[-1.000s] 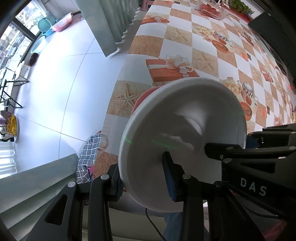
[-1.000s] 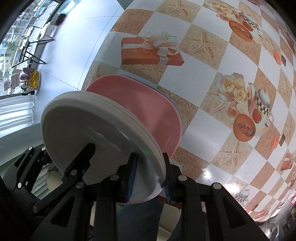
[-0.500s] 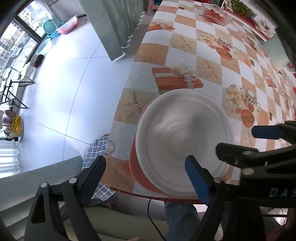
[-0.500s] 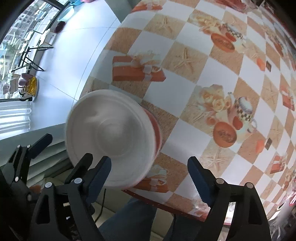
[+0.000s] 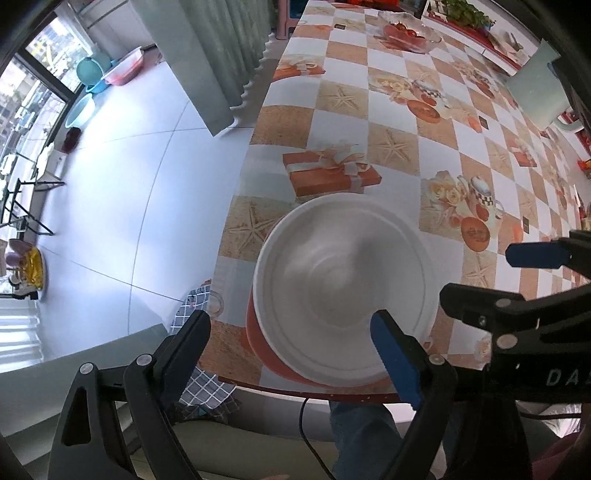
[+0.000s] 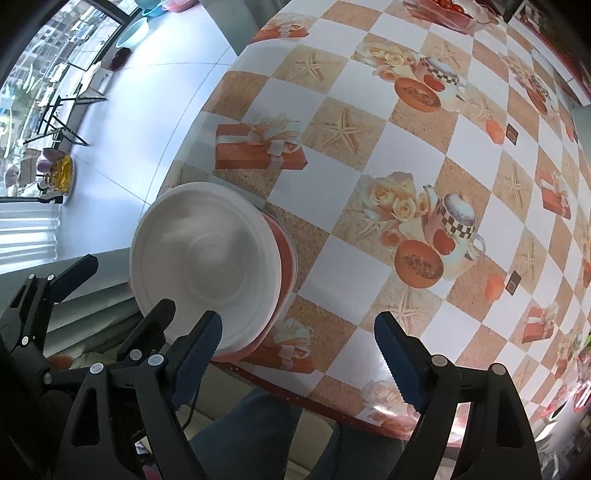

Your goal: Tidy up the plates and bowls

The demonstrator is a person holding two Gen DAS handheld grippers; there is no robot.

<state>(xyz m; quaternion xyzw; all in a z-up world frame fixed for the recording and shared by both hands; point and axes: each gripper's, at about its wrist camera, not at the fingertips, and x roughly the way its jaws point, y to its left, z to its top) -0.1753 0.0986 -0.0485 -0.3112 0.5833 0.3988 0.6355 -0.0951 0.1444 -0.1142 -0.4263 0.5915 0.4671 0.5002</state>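
Observation:
A white plate (image 5: 343,288) lies on top of a pink plate (image 5: 269,350) at the near edge of the table (image 5: 388,122). The same stack shows in the right wrist view, white plate (image 6: 203,266) over pink plate (image 6: 286,254). My left gripper (image 5: 291,343) is open and empty, held just above the near rim of the white plate. My right gripper (image 6: 295,350) is open and empty, to the right of the stack above the table edge. Its fingers (image 5: 532,254) show at the right of the left wrist view.
The table carries a checked cloth printed with starfish and gift boxes. A glass bowl of red fruit (image 5: 406,33) and a pale green jug (image 5: 535,88) stand at the far end. Tiled floor (image 5: 129,166) lies to the left. A person's legs (image 6: 258,435) are below the table edge.
Both grippers held the white plate by its rim a second ago. They let go of it on the pink plate, opened wide and drew back.

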